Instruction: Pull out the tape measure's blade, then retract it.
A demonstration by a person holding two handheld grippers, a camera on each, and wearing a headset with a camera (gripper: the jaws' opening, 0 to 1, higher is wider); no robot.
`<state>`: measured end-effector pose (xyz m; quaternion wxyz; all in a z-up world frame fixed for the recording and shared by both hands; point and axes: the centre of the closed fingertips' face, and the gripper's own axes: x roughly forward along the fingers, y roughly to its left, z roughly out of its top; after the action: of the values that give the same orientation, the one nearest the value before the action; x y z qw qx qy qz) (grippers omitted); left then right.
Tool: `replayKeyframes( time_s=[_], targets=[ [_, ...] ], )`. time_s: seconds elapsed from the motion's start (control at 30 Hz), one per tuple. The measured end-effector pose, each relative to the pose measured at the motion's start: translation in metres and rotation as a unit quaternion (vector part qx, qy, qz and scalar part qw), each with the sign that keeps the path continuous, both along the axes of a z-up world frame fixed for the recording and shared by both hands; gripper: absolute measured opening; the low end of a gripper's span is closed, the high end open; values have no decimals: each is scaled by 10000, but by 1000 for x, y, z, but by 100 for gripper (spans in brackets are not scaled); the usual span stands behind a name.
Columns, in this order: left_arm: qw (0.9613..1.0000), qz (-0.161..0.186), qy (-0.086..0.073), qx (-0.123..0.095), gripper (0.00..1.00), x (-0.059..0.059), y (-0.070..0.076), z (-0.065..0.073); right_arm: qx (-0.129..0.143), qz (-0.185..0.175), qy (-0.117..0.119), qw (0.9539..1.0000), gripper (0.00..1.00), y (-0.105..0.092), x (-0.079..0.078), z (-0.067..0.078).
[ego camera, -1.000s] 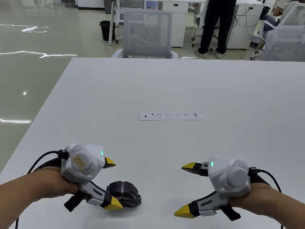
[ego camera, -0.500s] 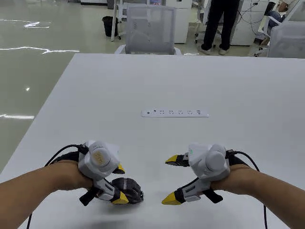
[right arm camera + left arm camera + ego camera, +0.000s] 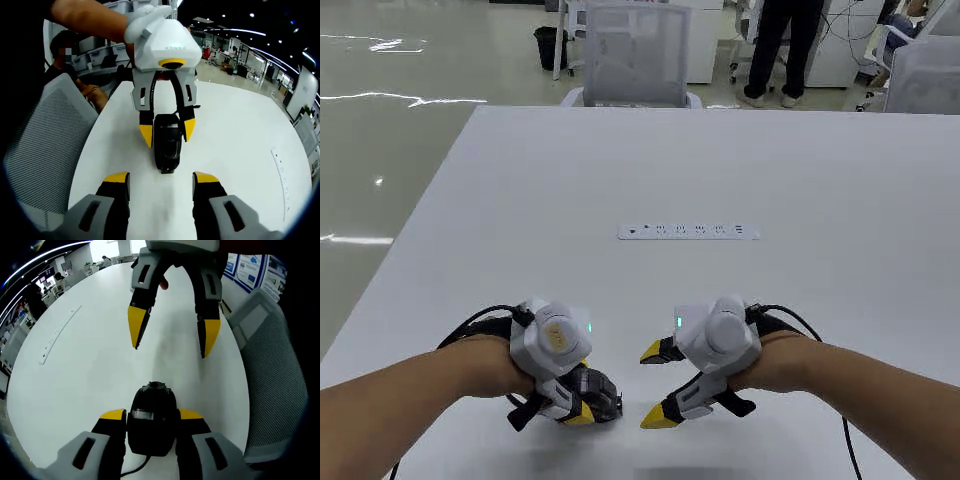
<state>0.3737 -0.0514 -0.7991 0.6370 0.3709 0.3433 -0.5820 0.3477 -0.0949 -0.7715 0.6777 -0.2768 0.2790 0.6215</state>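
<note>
A black tape measure (image 3: 603, 396) rests on the white table (image 3: 720, 160) near its front edge. My left gripper (image 3: 582, 392) is shut on its case, one yellow-tipped jaw on each side. In the left gripper view the tape measure (image 3: 152, 407) sits between that gripper's (image 3: 152, 415) jaws. My right gripper (image 3: 653, 384) stands open just to the right of the case, jaws pointing at it without touching. In the right gripper view the tape measure (image 3: 166, 145) faces my right gripper (image 3: 161, 177), held by the left gripper (image 3: 167, 134). No blade is drawn out.
A white power strip (image 3: 688, 231) lies flat in the middle of the table. A grey mesh chair (image 3: 636, 50) stands at the far edge, and a person (image 3: 780, 40) stands beyond it. Another mesh chair (image 3: 50, 130) is close behind the table's front edge.
The left gripper's jaws have come together onto the tape measure. Both grippers have drawn toward each other, the right one moving left until its open jaws are close to the case.
</note>
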Motion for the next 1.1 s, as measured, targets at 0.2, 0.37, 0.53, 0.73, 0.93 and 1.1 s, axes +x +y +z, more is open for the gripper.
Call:
replayKeyframes(
  time_s=[0.2, 0.37, 0.53, 0.73, 0.93, 1.1],
  targets=[
    [9996, -22, 36, -268, 32, -2, 1, 2, -134, 63, 29, 9999, 45, 5, 3, -10],
    [9997, -80, 4, -250, 31, -2, 0, 2, -236, 150, 47, 9996, 42, 11, 5, -18],
    [9996, -127, -38, -235, 31, -1, 1, 1, -359, 216, 43, 9991, 36, 15, 9, -26],
    [9995, -116, -43, -279, 31, 0, 1, 1, -494, 117, 143, 9986, 29, 21, 12, -38],
    [9994, -116, -60, -330, 31, 0, 0, 2, -690, 184, 122, 9974, 22, 21, 10, -49],
    [9993, -107, -53, -355, 31, -1, 1, 2, -797, 179, 132, 9966, 20, 19, 11, -54]
  ],
)
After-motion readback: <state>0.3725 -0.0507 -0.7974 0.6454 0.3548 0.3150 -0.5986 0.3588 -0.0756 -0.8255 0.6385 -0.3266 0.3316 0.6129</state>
